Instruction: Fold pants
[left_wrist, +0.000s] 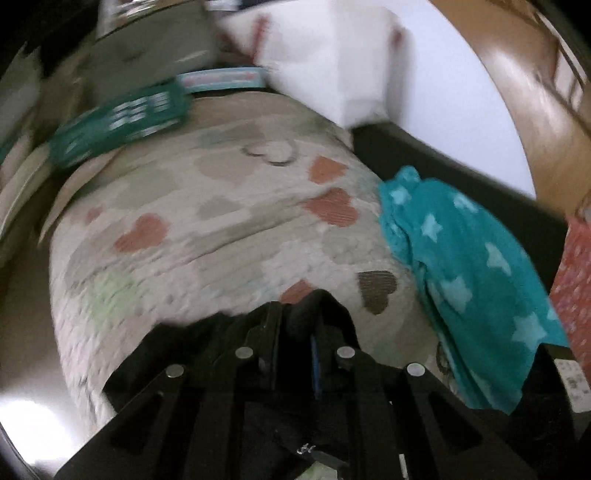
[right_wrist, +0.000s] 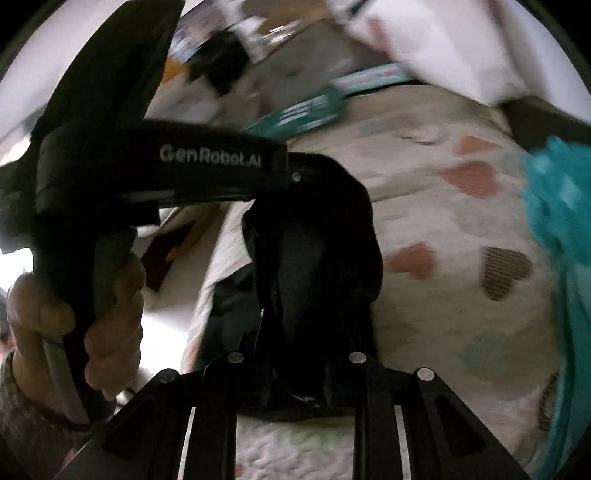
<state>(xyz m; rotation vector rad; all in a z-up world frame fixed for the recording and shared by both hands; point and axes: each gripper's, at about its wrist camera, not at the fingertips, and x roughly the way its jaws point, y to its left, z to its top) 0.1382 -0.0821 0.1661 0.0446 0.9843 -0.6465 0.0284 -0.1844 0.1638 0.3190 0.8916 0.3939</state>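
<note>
The black pants (left_wrist: 332, 304) hang bunched over a bed with a cream heart-print quilt (left_wrist: 221, 221). In the left wrist view my left gripper (left_wrist: 301, 319) is shut on a fold of the black fabric. In the right wrist view my right gripper (right_wrist: 299, 350) is shut on another part of the pants (right_wrist: 332, 229), which rise as a dark lump that hides its fingertips. The left gripper's body (right_wrist: 210, 162), held by a hand (right_wrist: 74, 314), reaches in from the left, and its tip meets the same fabric. Both views are blurred.
A teal star-print cloth (left_wrist: 461, 266) lies on the quilt's right side. White pillows (left_wrist: 332, 55) sit at the far end, with a green patterned item (left_wrist: 122, 122) at the far left. Red patterned fabric (left_wrist: 576, 288) shows at the right edge, beyond it wooden floor (left_wrist: 535, 92).
</note>
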